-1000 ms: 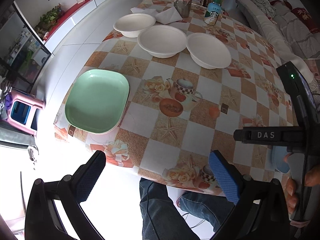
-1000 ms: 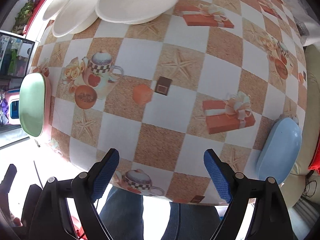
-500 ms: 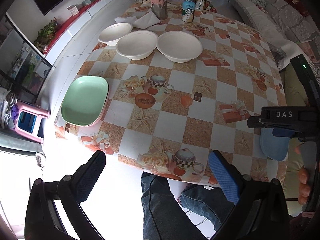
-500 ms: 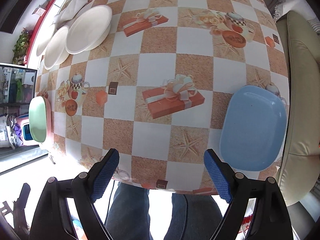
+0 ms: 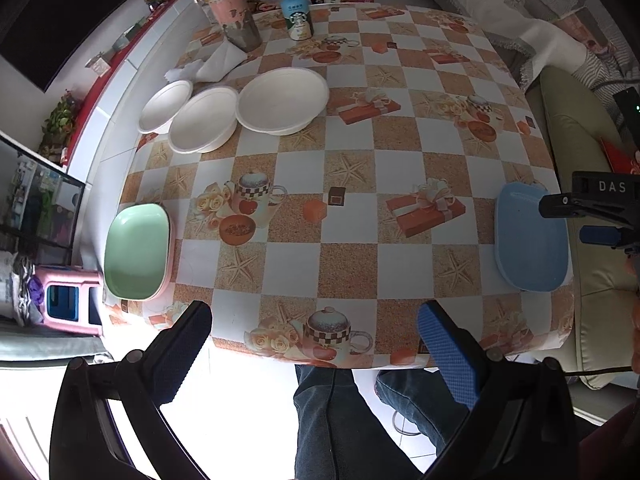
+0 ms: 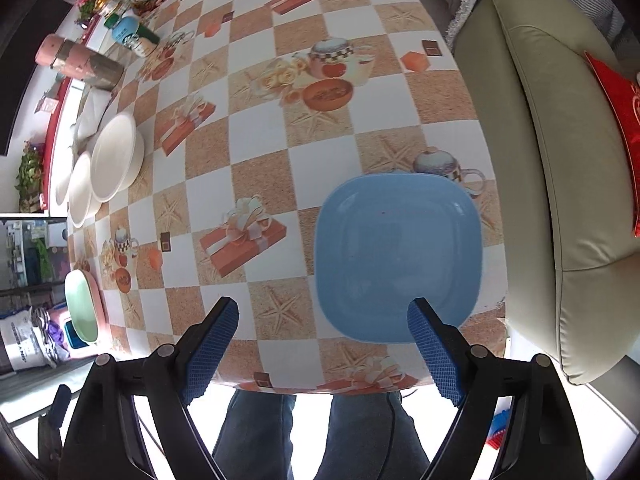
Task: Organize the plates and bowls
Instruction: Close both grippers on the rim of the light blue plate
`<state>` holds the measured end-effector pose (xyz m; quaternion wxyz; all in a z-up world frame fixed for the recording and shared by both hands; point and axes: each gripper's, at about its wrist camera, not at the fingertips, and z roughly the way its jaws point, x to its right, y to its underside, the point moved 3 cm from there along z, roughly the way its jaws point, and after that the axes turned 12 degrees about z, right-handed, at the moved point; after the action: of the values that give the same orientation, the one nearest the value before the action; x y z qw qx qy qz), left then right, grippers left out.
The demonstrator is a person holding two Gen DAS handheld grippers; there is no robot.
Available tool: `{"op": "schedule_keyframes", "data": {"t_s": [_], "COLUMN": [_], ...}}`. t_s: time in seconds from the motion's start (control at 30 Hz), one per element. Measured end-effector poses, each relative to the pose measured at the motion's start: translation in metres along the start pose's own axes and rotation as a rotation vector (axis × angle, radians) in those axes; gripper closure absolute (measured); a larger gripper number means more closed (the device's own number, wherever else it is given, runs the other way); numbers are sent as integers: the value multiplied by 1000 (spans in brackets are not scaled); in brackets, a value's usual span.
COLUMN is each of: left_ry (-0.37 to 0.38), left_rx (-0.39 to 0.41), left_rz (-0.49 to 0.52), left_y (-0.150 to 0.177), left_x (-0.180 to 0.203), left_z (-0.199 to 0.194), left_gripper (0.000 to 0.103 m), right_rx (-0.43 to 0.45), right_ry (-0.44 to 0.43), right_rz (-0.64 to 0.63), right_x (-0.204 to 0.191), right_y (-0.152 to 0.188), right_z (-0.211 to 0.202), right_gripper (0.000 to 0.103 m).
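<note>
A blue square plate [image 6: 396, 256] lies at the table's near right corner; it also shows in the left wrist view [image 5: 530, 238]. A green plate [image 5: 136, 252] on a pink one sits at the near left corner, also in the right wrist view [image 6: 80, 306]. Three white bowls [image 5: 280, 100] [image 5: 202, 120] [image 5: 166, 106] stand in a row at the far left. My left gripper [image 5: 316, 344] is open and empty, above the table's near edge. My right gripper [image 6: 324, 344] is open and empty, its right pad over the blue plate's near edge.
The table [image 5: 352, 168] has a checked cloth. A pink tumbler [image 5: 232, 12], a Starbucks bottle [image 5: 298, 16], napkins [image 5: 216, 64] and clutter stand at the far end. A green sofa [image 6: 560, 160] flanks the right side. A pink stool [image 5: 68, 304] stands at the left. My legs are below the edge.
Both grippers have pulled back and swung right. The blue plate now sits large before the right gripper. The left view now takes in the whole table.
</note>
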<state>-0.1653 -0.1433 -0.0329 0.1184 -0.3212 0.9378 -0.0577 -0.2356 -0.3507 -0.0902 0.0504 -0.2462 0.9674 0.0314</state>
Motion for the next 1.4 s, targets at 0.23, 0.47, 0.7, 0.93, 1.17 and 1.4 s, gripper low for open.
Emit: {"op": "schedule_keyframes", "data": {"t_s": [0.23, 0.47, 0.7, 0.93, 1.17, 1.4], "left_ry": [16, 73, 89, 117, 64, 42], "left_rx": [-48, -106, -142, -184, -212, -216], "left_rz": [149, 218, 347, 256, 249, 237], "left_y": [-21, -49, -74, -106, -115, -119], "left_x": [39, 74, 129, 154, 172, 178], "left_z": [11, 34, 55, 88, 124, 142], "left_gripper": [0, 0, 0, 0, 0, 0], "right_rx": [14, 22, 20, 14, 26, 29], "right_ry": [-6, 21, 89, 164, 220, 253], "right_rz": [170, 287, 316, 229, 107, -20], "right_x": [62, 118, 163, 173, 152, 124], "right_y": [-12, -12, -5, -10, -27, -33], "right_z": [-4, -2, 8, 25, 43, 67], "right_gripper": [15, 15, 15, 15, 15, 16]}}
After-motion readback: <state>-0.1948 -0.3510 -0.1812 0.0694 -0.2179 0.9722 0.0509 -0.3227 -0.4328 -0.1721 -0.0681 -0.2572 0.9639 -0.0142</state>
